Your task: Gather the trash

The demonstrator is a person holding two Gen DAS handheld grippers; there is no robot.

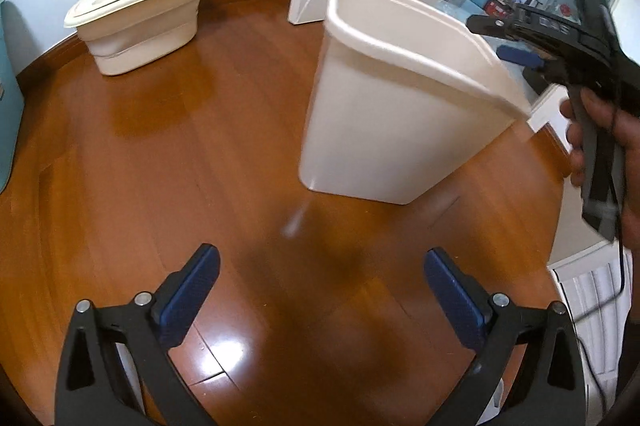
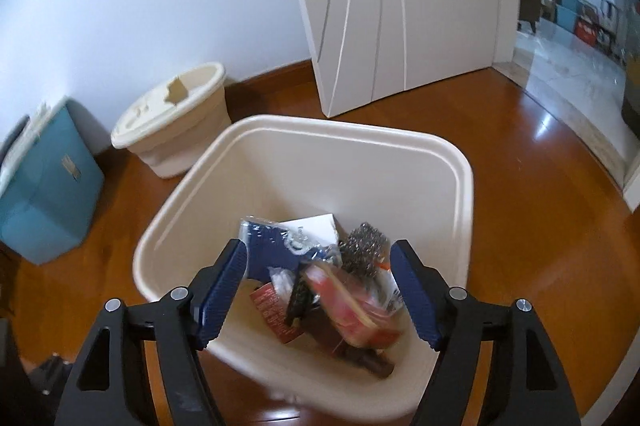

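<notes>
A cream waste bin (image 1: 380, 130) stands on the wooden floor, just beyond my left gripper (image 1: 322, 258), which is open with only bare floor between its blue pads. A pale blurred scrap (image 1: 294, 222) shows in front of the bin. My right gripper (image 2: 318, 246) hangs open over the bin's rim (image 2: 344, 130), its pads pressing on nothing. Inside lie a blue packet (image 2: 268, 246), a steel scourer (image 2: 366, 246), white paper (image 2: 312, 226) and a blurred red packet (image 2: 348, 310). In the left wrist view a hand holds the right gripper (image 1: 505, 40) above the bin's far side.
A cream tub (image 1: 140, 22) (image 2: 176, 122) with a lid stands by the wall at back left. A teal box (image 2: 44, 186) sits further left. A white door (image 2: 400, 6) stands open behind the bin, with a tiled room (image 2: 568, 74) beyond on the right.
</notes>
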